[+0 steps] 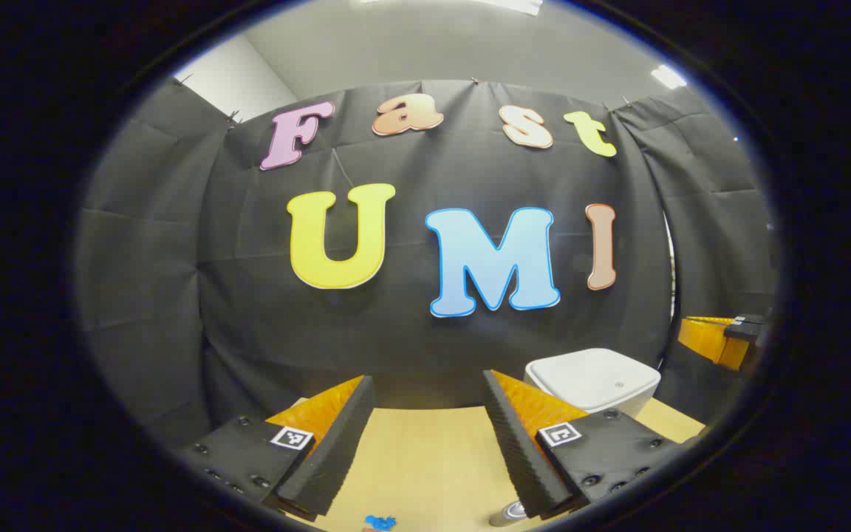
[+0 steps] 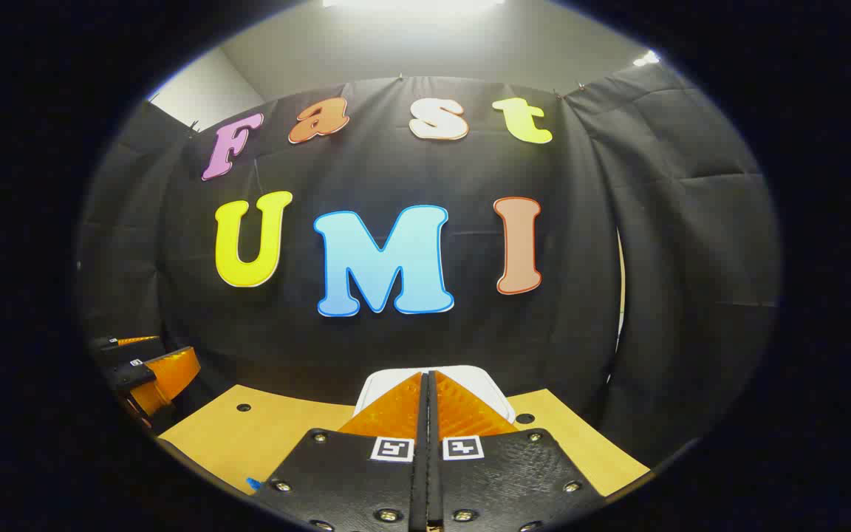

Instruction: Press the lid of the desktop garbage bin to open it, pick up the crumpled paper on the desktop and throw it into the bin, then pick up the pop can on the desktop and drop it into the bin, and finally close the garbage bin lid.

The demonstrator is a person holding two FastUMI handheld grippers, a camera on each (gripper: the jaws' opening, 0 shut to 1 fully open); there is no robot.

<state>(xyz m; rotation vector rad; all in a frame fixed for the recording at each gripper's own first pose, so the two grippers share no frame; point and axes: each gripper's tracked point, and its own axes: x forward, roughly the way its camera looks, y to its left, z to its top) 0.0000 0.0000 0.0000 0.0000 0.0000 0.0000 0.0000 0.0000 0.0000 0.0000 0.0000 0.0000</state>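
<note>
Left gripper view looks out along my left gripper [image 1: 425, 414], whose fingers stand wide apart with nothing held between them, raised above the pale wooden tabletop [image 1: 425, 458]. Past my right-hand finger [image 1: 518, 443] sits the white plastic desktop garbage bin [image 1: 594, 380] with rounded corners, its lid down flat, standing at the far side of the tabletop close to the black cloth wall. At the very bottom edge, just below that same finger, the silvery top of the pop can [image 1: 508, 513] peeks in, mostly cut off. Beside it, lower centre, lies a small blue scrap [image 1: 380, 522]; I cannot tell what it is. Far to the right, my other gripper [image 1: 721, 338] shows at the edge, apart from the bin.

Right gripper view looks along my right gripper [image 2: 427, 403], whose fingers are pressed together with nothing between them. Their tips point straight at the white bin [image 2: 488, 391], which lies partly hidden behind them with its lid down; whether they touch the lid I cannot tell. The wooden tabletop [image 2: 278, 436] spreads to either side. My left gripper [image 2: 159, 373] hangs at the left edge, well apart.
</note>
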